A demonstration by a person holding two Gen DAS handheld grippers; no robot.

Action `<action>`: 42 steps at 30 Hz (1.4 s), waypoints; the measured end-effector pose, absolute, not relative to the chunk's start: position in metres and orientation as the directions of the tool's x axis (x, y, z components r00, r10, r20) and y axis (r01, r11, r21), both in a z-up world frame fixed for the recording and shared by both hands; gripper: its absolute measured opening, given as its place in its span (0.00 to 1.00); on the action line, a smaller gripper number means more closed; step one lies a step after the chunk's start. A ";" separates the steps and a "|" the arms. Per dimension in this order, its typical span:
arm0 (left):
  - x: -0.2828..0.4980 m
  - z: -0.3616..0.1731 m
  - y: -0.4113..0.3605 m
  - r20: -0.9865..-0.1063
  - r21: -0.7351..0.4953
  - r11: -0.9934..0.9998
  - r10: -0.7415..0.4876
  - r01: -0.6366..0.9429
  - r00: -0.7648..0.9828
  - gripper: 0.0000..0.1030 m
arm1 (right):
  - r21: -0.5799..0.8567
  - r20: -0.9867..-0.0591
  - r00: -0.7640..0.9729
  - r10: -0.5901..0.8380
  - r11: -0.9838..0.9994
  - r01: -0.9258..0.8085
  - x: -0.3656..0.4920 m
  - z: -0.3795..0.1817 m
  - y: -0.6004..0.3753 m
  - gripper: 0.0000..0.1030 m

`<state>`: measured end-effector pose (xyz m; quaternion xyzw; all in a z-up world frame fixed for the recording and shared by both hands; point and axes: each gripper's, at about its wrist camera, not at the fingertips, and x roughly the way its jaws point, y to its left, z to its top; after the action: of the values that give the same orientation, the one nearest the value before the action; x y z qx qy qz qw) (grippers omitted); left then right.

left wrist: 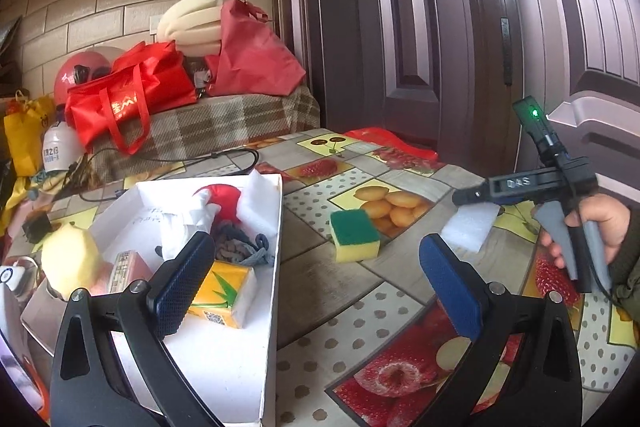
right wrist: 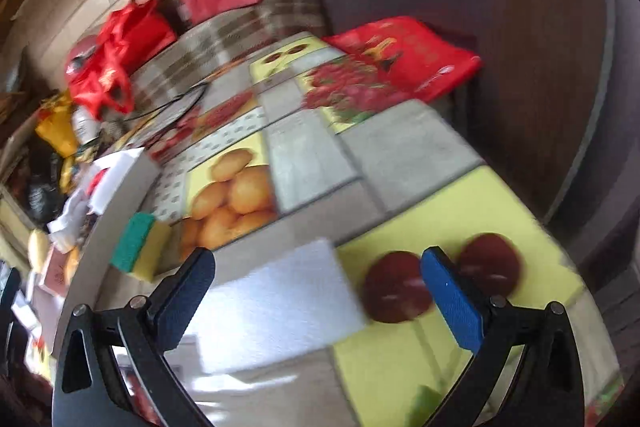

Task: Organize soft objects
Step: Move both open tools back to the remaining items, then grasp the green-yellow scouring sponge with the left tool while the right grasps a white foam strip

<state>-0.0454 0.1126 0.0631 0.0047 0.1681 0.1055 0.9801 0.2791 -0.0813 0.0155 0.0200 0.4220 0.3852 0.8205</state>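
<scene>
My left claw (left wrist: 316, 275) is spread wide, holding nothing, touching nothing. Its left finger hangs over the white box (left wrist: 224, 355); its right finger is over bare tablecloth (left wrist: 360, 311).

My right claw (right wrist: 318, 293) is also spread wide and empty. The white foam pad (right wrist: 280, 303) lies flat on the cloth between its fingers, nearer the left one; contact cannot be told, the view is blurred.

Green-and-yellow sponge (left wrist: 355, 235): lies flat, green face up, just ahead of my left claw, beside the box's right wall and apart from the foam pad (left wrist: 472, 225).

Inside the box, ahead of my left finger: a yellow tissue pack (left wrist: 228, 293), a grey cloth bundle (left wrist: 240, 247), a white cloth (left wrist: 188, 223), a red soft item (left wrist: 224, 201).

In the left view, my right hand (left wrist: 592, 227) grips its tool's handle, the tool pointing left and down over the foam pad.
</scene>
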 end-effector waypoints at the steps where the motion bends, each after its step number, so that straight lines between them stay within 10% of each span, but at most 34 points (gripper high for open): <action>1: -0.046 0.063 0.112 -0.329 0.045 0.977 0.211 -0.208 0.920 1.00 | 0.384 -0.679 0.291 0.674 0.664 -0.641 0.275 0.015 -0.080 1.00; 6: -0.042 0.062 0.114 -0.340 0.045 0.975 0.218 -0.216 0.915 1.00 | 0.537 -0.644 0.007 0.765 0.458 -0.708 0.238 0.019 -0.087 1.00; 13: -0.040 0.062 0.115 -0.353 0.046 0.975 0.219 -0.217 0.910 1.00 | 0.084 -0.684 0.288 0.670 0.464 -0.882 0.221 0.033 -0.066 1.00; 25: -0.031 0.058 0.118 -0.399 0.051 0.973 0.225 -0.224 0.889 1.00 | -0.013 -0.766 0.114 0.633 0.161 -0.987 0.207 0.017 -0.029 0.99; 28: -0.020 0.056 0.109 -0.425 0.088 0.969 0.244 -0.229 0.872 1.00 | -0.090 -0.764 0.207 0.611 0.217 -0.972 0.198 0.016 -0.038 0.72; 42: 0.107 0.034 0.098 -0.627 0.155 0.937 0.337 -0.312 0.702 1.00 | 0.356 -0.606 0.263 0.751 0.551 -0.755 0.268 0.026 -0.082 0.53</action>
<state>0.1070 0.0979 0.0337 0.0182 0.3436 0.1762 0.9223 0.2682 -0.0816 0.0258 -0.0026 0.3800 0.4736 0.7945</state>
